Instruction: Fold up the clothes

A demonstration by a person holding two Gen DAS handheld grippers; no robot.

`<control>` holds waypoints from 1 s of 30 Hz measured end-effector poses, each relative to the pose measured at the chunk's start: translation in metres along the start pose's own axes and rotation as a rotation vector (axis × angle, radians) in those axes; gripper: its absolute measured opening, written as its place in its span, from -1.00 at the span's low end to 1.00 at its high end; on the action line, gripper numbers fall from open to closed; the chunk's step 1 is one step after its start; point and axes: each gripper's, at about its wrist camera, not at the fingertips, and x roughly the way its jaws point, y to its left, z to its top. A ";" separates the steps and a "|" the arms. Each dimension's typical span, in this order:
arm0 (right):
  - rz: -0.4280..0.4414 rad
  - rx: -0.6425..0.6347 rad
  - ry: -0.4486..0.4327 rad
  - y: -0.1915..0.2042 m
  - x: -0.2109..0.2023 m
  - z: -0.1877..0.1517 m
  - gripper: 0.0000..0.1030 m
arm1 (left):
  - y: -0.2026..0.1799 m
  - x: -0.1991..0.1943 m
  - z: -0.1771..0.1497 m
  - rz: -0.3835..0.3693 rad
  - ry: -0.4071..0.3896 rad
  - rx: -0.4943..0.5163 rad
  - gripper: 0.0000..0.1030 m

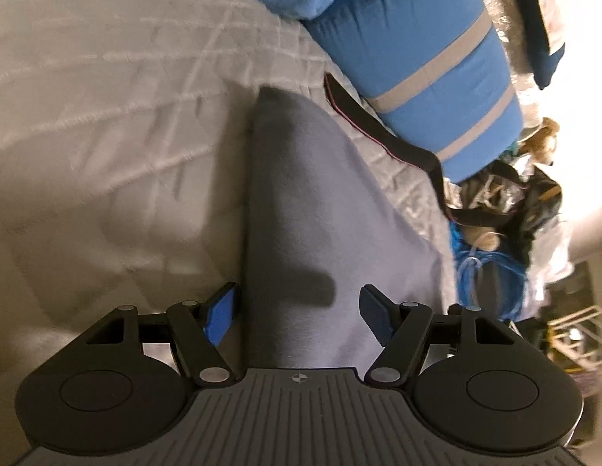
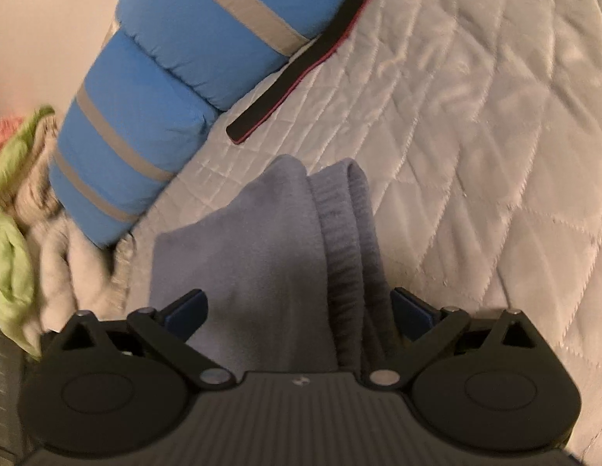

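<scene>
A grey-blue garment [image 1: 301, 202] lies folded on the white quilted bedspread [image 1: 107, 116]. My left gripper [image 1: 299, 310] hovers over its near end with the jaws apart. The left finger [image 1: 223, 310] is at the garment's left edge and the right finger [image 1: 374, 316] is over the cloth, neither pressing it. In the right wrist view the same garment [image 2: 254, 252] shows a ribbed band [image 2: 340, 240] folded along its right side. My right gripper [image 2: 300, 310] stands wide open over it, the cloth and band lying loose between its fingers.
Blue pillows with grey stripes [image 1: 417, 58] [image 2: 176, 58] lie at the head of the bedspread [image 2: 475, 116]. A black strap with a red edge [image 2: 297, 70] [image 1: 378, 132] runs from under them. Green and beige cloths [image 2: 13, 213] pile at the left; clutter and a plush toy [image 1: 541, 139] at the right.
</scene>
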 end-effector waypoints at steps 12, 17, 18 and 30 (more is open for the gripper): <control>0.014 0.014 -0.014 -0.012 -0.009 -0.004 -0.48 | 0.005 0.001 0.002 -0.038 0.031 -0.057 -0.65; 0.110 -0.040 -0.045 0.005 -0.010 -0.006 -0.52 | -0.014 -0.027 0.004 -0.047 -0.021 0.026 -0.67; 0.121 -0.055 -0.043 0.009 -0.008 -0.007 -0.52 | -0.015 -0.034 0.006 -0.042 -0.035 0.033 -0.68; 0.158 -0.197 -0.073 0.060 0.007 0.002 -0.53 | -0.014 -0.075 0.028 0.008 -0.121 0.038 -0.68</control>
